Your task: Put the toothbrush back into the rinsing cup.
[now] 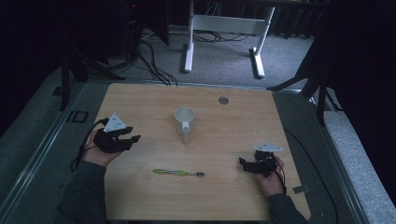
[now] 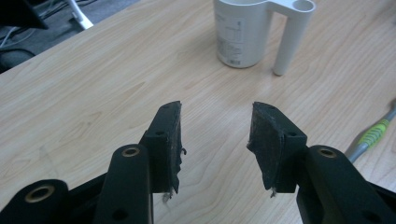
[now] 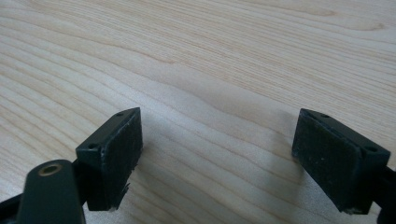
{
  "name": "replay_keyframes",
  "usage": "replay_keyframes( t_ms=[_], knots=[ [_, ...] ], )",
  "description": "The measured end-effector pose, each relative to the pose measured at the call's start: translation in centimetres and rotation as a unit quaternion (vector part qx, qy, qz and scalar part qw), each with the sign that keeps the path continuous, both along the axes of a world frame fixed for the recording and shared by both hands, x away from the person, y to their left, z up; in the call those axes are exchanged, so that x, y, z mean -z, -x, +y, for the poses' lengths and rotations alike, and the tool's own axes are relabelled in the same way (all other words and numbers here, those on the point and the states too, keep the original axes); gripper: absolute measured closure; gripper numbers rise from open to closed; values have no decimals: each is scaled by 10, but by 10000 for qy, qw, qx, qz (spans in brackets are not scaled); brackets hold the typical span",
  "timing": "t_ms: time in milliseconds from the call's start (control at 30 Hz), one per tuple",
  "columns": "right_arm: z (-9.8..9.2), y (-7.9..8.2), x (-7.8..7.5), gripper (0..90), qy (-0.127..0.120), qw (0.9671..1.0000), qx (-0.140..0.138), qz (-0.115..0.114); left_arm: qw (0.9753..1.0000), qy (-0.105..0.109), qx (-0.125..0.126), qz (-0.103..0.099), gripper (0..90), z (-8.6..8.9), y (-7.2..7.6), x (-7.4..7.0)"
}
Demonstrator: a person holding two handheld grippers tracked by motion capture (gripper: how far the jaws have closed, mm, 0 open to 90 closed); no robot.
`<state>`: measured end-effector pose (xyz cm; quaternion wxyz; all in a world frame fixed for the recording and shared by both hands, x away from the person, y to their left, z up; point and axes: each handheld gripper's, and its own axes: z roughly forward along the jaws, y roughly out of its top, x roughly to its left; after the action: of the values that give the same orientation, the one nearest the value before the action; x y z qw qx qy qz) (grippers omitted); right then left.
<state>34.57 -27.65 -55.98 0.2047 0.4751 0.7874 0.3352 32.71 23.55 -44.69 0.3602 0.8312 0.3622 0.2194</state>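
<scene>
A white cup (image 1: 184,122) with a tube-like handle stands upright near the middle of the wooden table (image 1: 233,116). A green and grey toothbrush (image 1: 178,173) lies flat in front of it, bristles to the right. My left gripper (image 1: 134,136) hovers at the table's left side, open and empty, pointing toward the cup (image 2: 243,30); the toothbrush handle (image 2: 371,135) lies at the right edge of the left gripper view. My right gripper (image 1: 242,162) sits low at the right front, open, with bare wood between its pads (image 3: 112,156).
A small grey round disc (image 1: 223,100) is set into the table near its far edge. Beyond the table stand a white desk frame (image 1: 224,32) and floor cables (image 1: 154,65). Dark stands flank both sides.
</scene>
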Motion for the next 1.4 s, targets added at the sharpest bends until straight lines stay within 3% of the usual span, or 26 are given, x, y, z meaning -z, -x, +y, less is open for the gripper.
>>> replay_keyframes(
  t_ms=[667, 1400],
  knots=[
    [0, 0, 0, 159, -1, 10000, -1, 0, 9987, -258, 416, 122, 553, -27, -10, -3],
    [0, 0, 0, 159, -5, 10000, 5, 3, 9936, -523, 948, 319, 553, -64, -21, -2]
  ],
)
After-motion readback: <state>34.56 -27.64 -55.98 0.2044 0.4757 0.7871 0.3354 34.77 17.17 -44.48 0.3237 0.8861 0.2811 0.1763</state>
